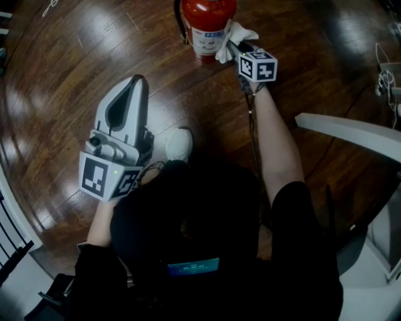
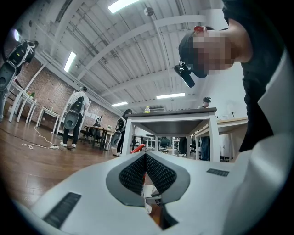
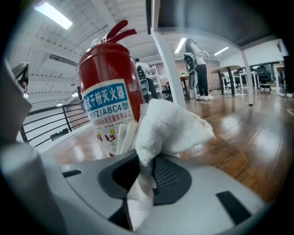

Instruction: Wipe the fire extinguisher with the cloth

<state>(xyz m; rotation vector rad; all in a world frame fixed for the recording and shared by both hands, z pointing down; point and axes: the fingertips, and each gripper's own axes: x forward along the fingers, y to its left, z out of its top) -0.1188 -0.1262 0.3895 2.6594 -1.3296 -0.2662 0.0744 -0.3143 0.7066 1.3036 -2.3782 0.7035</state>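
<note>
We found the right gripper (image 3: pixel 144 176) clenched on the white cloth (image 3: pixel 167 126), its dark ribbed pads (image 3: pixel 167 176) pinching a narrow fold while the rest bunched up loosely above the jaws. The cloth's folded edges lay against the lower part of the printed label on the red fire extinguisher (image 3: pixel 108 92), which stood upright on the wooden floor (image 3: pixel 257 137) just ahead of the jaws, its red handle at the top. From the head view we saw the same right gripper (image 1: pixel 233 42) held out at arm's length, with the cloth (image 1: pixel 230 39) against the right side of the fire extinguisher (image 1: pixel 208 19) at the top edge of the frame. The left gripper (image 2: pixel 145 158) was closed with nothing between its jaws, the meshed pads (image 2: pixel 158 172) meeting at their tips. We saw that left gripper (image 1: pixel 136 84) held low and close to the body, well apart from the extinguisher, above the dark floor (image 1: pixel 75 56), with a white shoe (image 1: pixel 179 144) just beside it. A white table (image 2: pixel 170 119) and several people stood farther off in the hall.
</note>
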